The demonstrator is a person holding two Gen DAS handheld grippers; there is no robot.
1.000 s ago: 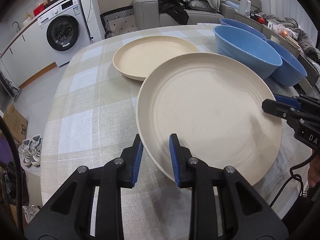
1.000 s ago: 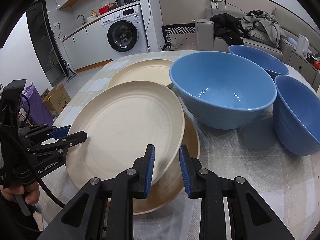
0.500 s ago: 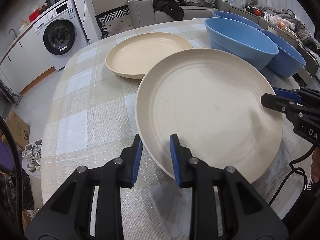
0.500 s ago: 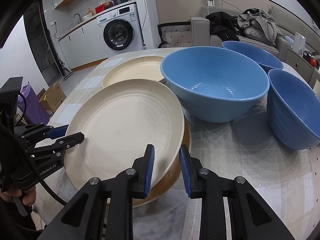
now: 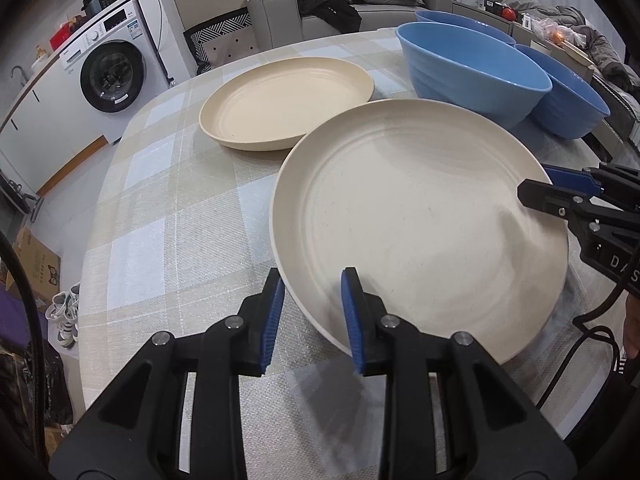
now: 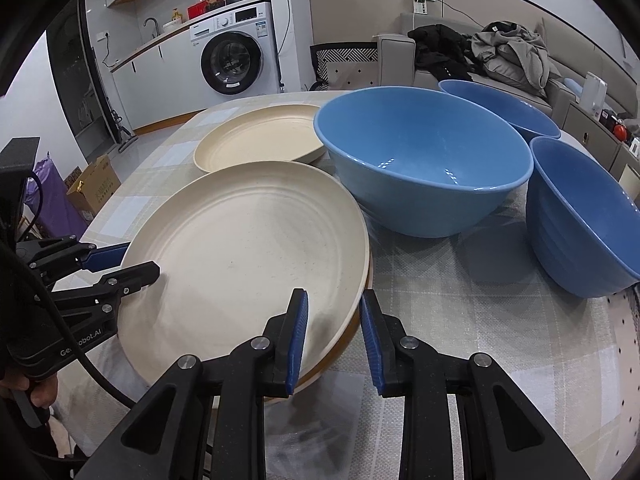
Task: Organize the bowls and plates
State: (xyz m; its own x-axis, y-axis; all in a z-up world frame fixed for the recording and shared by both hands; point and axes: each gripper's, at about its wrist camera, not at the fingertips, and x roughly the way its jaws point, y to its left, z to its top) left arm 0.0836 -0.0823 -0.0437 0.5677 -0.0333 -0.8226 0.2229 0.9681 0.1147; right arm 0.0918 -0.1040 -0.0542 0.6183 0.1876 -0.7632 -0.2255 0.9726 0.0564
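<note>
Cream top plate (image 5: 420, 216) sits on a second plate (image 6: 340, 350) whose darker rim shows beneath it near the table's (image 5: 168, 208) front edge. Left tool (image 5: 312, 312) and right tool (image 6: 333, 334) both straddle the top plate's rim on opposite sides, jaws parted, pads not pressing it. Another cream plate (image 5: 286, 102) lies farther back. Three blue bowls (image 6: 424, 160) stand to the right, close together.

left gripper (image 5: 312, 304): black, blue pads, silver screws | right gripper (image 6: 333, 326): same, black cable
</note>
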